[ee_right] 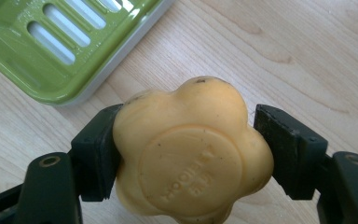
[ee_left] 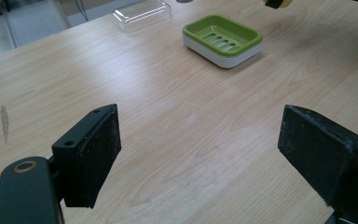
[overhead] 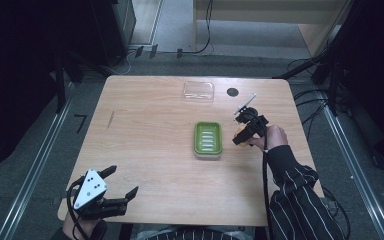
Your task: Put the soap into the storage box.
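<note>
One hand-held gripper point(ee_right: 186, 154) clamps soap point(ee_right: 191, 149), lower edge cut off

The pale wooden surface point(overhead: 150, 150) fills the frame's centre. A green soap dish point(overhead: 208, 139) lies just right of the middle; a clear plastic lid point(overhead: 198, 92) and a small dark disc point(overhead: 232, 92) lie near the upper edge.

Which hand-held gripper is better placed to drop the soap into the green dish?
Right. The right hand-held gripper is shut on the yellow flower-shaped soap, just beside the green soap dish. The left hand-held gripper sits open at the table's near left corner, far from the dish.
</note>
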A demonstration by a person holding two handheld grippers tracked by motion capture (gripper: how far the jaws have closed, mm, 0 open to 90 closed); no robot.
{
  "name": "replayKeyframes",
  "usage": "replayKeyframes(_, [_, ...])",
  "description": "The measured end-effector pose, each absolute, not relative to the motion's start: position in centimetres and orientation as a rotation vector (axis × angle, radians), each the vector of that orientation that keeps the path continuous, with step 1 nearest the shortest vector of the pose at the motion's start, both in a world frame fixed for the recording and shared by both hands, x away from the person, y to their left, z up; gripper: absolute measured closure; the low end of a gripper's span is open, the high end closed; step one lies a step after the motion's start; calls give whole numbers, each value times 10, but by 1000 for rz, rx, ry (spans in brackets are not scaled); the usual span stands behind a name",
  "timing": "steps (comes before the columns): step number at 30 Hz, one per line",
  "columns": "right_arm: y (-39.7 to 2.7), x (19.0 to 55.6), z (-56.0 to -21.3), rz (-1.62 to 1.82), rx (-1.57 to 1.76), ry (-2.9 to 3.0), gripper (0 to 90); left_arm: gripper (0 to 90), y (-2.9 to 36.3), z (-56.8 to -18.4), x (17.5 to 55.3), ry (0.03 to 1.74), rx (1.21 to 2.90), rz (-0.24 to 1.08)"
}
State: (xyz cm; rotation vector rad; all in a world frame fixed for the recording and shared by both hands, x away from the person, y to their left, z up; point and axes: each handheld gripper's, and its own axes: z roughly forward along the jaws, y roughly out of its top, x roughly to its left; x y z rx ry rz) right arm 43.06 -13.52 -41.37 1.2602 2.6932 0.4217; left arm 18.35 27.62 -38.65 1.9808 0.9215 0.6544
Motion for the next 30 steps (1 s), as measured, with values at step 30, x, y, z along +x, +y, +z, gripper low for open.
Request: replayKeyframes(30, [-102, 429, -403, 514, 1157, 2683, 283, 136, 277, -387, 183, 926, 1979, 655])
